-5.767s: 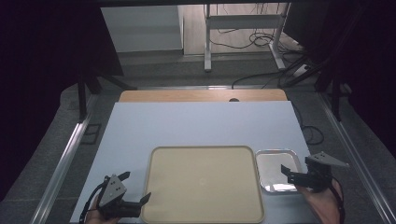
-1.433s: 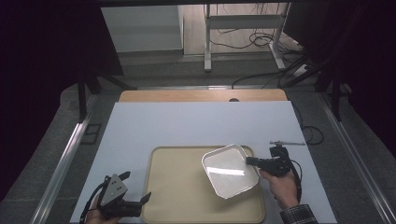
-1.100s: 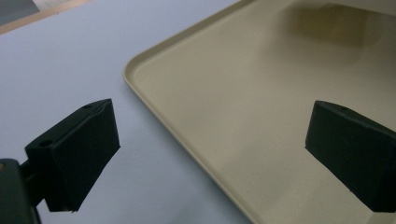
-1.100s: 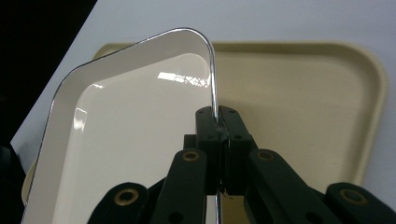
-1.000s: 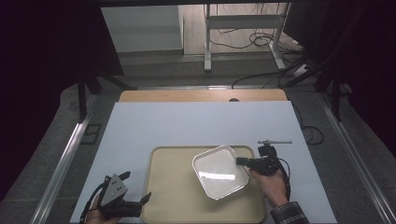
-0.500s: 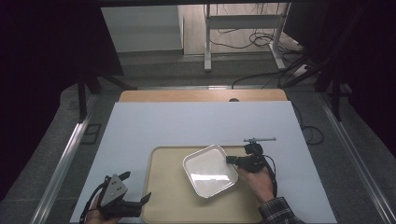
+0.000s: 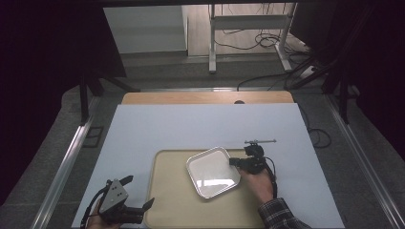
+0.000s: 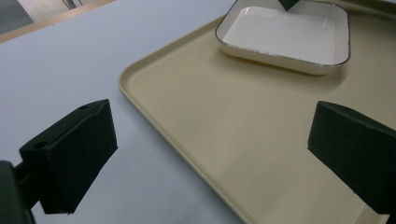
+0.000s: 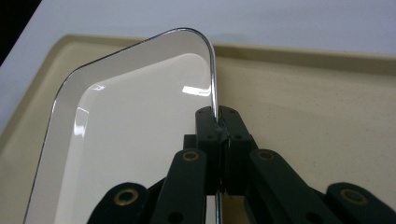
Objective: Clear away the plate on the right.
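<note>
Here, right of centre in the high view, the right gripper (image 7: 239, 162) is clamped on the rim of a white square dish (image 7: 213, 171), which sits over the upper right of a beige tray (image 7: 172, 210). The hand (image 7: 258, 183) reaches in from the bottom edge. At lower left, the left gripper (image 7: 138, 193) rests with jaws wide apart, empty, beside the tray's corner on the white table (image 7: 191, 126).

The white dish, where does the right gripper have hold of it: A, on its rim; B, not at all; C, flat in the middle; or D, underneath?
A: in the right gripper view, the right gripper is shut on the thin rim of the white dish, over the beige tray.
</note>
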Motion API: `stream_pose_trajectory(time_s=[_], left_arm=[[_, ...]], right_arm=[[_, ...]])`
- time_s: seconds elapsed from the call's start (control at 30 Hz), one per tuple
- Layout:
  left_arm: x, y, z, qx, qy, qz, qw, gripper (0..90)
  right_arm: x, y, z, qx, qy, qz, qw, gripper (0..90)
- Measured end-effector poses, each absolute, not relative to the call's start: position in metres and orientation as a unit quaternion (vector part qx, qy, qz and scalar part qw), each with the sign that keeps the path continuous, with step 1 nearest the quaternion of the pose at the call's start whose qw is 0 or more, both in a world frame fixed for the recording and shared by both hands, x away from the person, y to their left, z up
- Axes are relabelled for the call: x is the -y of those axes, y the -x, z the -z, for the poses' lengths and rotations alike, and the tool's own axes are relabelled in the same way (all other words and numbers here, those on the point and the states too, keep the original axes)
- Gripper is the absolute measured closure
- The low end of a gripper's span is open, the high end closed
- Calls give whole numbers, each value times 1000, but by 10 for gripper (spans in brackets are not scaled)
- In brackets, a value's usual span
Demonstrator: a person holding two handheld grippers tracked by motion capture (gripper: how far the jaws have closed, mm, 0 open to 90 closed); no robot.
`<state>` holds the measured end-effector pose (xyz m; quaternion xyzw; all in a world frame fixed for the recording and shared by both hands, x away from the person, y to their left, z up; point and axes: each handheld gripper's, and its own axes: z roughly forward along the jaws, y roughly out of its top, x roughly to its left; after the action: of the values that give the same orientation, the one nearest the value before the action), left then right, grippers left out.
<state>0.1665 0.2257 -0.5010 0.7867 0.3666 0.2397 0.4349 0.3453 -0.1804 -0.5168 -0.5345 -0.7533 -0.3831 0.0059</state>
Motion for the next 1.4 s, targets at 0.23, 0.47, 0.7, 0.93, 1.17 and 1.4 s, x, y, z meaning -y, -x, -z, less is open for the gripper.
stream_pose_trajectory(time_s=[0.23,0.47,0.7,0.93,1.17,1.4], left_arm=[[-229,-164,501,-367,-777,-243,450,9],[-233,-159,501,-369,-757,-256,475,9],[-239,-157,502,-377,-737,-250,502,10],[-240,-156,502,-374,-734,-251,508,18],[-244,-154,502,-376,-722,-253,523,14],[-246,-155,503,-384,-714,-249,531,3]], right_arm=[[181,-347,519,750,542,379,0,883],[182,-348,522,753,538,378,0,857],[186,-346,512,761,518,391,-13,702],[183,-335,496,793,451,405,-60,660],[183,-319,484,811,407,413,-82,757],[184,-299,475,827,379,410,-65,863]])
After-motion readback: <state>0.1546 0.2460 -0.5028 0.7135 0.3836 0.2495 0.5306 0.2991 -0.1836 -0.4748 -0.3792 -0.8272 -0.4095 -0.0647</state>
